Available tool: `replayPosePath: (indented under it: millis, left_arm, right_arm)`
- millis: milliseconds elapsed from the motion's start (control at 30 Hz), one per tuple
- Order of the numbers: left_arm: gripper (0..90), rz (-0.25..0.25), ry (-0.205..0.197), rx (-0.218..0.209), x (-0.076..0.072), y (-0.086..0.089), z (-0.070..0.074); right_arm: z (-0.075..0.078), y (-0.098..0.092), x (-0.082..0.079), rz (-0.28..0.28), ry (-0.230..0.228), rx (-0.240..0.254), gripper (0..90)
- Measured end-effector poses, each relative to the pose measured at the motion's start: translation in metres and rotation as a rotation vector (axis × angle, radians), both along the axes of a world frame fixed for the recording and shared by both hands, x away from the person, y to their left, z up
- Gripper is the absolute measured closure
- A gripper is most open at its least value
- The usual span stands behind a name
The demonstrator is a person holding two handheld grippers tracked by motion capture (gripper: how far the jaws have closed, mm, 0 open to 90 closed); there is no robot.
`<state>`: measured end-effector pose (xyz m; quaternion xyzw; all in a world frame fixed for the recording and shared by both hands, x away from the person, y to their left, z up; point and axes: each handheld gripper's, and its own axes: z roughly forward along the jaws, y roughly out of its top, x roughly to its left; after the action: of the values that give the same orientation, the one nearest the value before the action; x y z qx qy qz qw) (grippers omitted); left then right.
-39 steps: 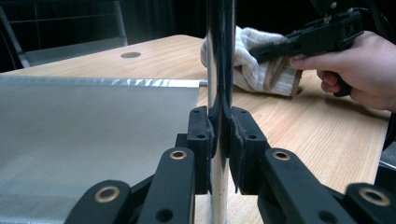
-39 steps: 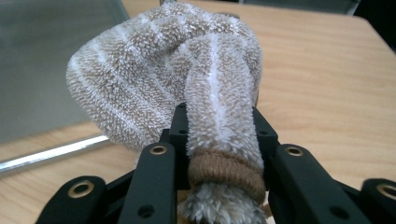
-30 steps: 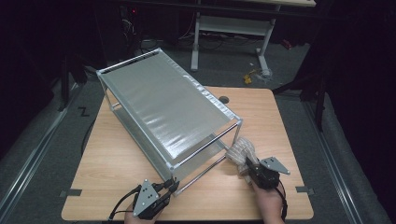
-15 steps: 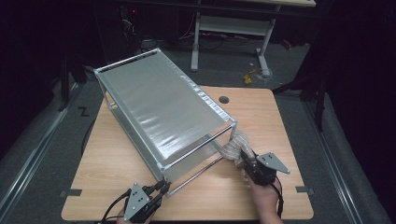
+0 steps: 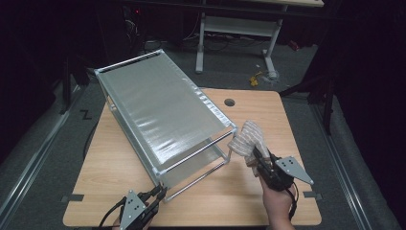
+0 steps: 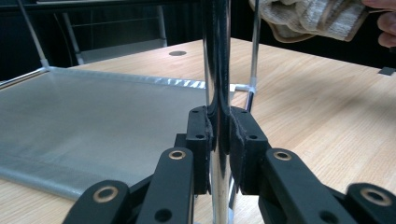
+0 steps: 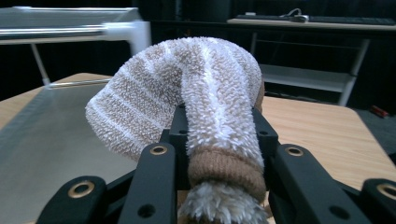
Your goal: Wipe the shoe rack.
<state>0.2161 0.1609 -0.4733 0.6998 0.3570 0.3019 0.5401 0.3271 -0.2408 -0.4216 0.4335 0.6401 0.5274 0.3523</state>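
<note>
Left tongs [image 6: 219,140] clamped on chrome post [image 6: 218,70] of tilted mesh rack [image 5: 163,112] on worktop [image 5: 297,124], right tongs [image 7: 219,135] gripping fuzzy striped sock [image 7: 187,98] beside rack's near-right corner

Both grippers, left gripper [image 5: 158,191] and right gripper [image 5: 256,154], have black jaws with brass-ringed pivots, grey three-cornered top plates and trailing black cables.

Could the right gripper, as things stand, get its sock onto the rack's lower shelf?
Probably yes. The right gripper holds the sock beside the rack's open end, and nothing lies between them; the left gripper clamps a post at the other corner.
</note>
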Motion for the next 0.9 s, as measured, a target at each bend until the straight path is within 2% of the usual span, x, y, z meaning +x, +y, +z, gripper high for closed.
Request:
replayPosePath:
  millis: [200,367,600,700,767,900]
  left_arm:
    - [72.0,0.014,0.000,-0.013,0.000,0.001,0.001]
    - [62.5,0.016,-0.005,-0.013,0.004,-0.001,0.002]
    - [58.3,0.009,-0.003,-0.016,0.009,-0.006,0.002]
    - [57.6,0.007,-0.003,-0.019,0.010,-0.007,0.003]
    - [57.4,0.004,-0.005,-0.022,0.011,-0.007,0.003]
    - [56.8,0.002,-0.005,-0.026,0.012,-0.008,0.002]
  right_arm:
    - [-0.011,-0.019,0.008,-0.068,0.045,-0.023,69.8]
    - [-0.024,-0.027,0.014,-0.112,0.100,-0.076,69.3]
    - [-0.046,-0.035,0.020,-0.121,0.208,-0.114,68.0]
    - [-0.054,-0.039,0.023,-0.128,0.240,-0.120,67.4]
    - [-0.057,-0.040,0.023,-0.128,0.244,-0.121,66.6]
    - [-0.058,-0.040,0.020,-0.142,0.210,-0.117,65.2]
